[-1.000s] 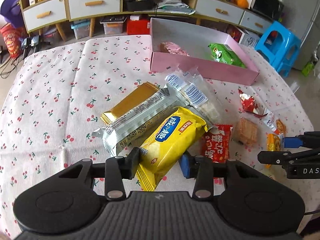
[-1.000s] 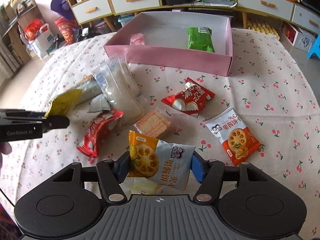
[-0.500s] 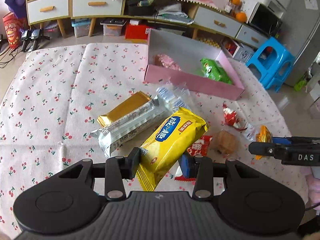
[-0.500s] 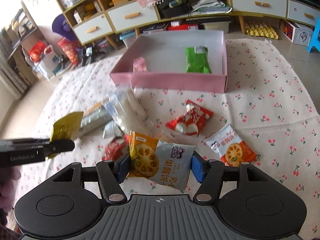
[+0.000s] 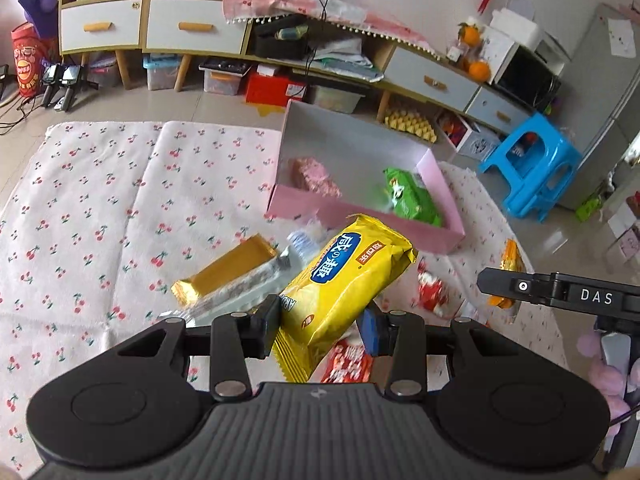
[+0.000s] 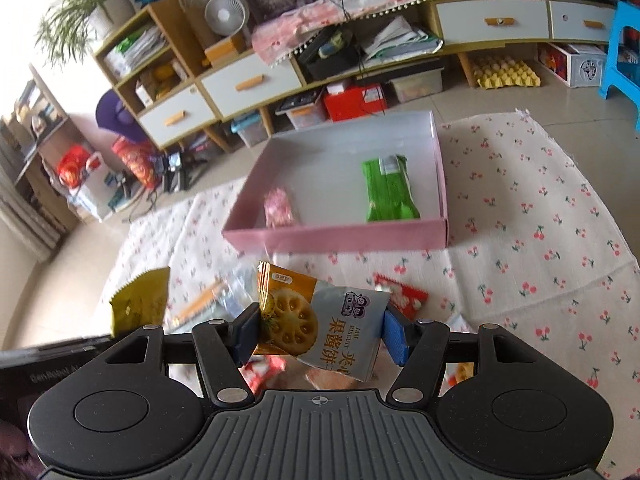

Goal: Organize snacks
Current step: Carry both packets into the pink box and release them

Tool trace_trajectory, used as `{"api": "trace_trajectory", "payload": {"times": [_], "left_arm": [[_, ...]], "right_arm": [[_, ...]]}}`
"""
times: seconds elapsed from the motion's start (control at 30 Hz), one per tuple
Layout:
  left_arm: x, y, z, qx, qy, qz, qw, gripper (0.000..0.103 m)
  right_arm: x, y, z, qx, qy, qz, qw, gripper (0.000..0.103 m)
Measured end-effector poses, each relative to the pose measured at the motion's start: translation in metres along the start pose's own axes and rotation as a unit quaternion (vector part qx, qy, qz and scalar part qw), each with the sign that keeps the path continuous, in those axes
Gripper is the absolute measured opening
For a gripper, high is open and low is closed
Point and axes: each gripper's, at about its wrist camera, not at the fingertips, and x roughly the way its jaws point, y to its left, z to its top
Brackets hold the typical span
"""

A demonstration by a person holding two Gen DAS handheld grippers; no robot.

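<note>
Both grippers are rising away from the worktop [image 5: 100, 208] compared with a second ago, and the cherry-print cloth and the pink box [image 6: 336, 236] are now looking smaller and farther below. The left gripper [image 5: 318, 326] is clamping the yellow biscuit pack [image 5: 344, 280] near its lower end, with the pack's far end tilting up toward the near wall of the pink box. The right gripper [image 6: 320, 336] is gripping the jam biscuit packet [image 6: 324, 320] across its width, holding it in the air short of that same near wall. Inside the pink box, a green packet [image 6: 388, 188] and a small pink packet [image 6: 278, 208] are lying apart on the floor of the box. On the near side of the pink box, a gold bar [image 5: 224, 272], a silver wrapper and red packets are lying on the cloth.
</note>
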Motion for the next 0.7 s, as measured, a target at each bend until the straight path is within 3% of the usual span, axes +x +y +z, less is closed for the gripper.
{"api": "trace_trajectory", "payload": {"times": [0.7], "left_arm": [[0.051, -0.004, 0.038, -0.053, -0.042, -0.001, 0.9977, 0.038]], "right_arm": [[0.043, -0.037, 0.048, 0.096, -0.085, 0.057, 0.990, 0.062]]}}
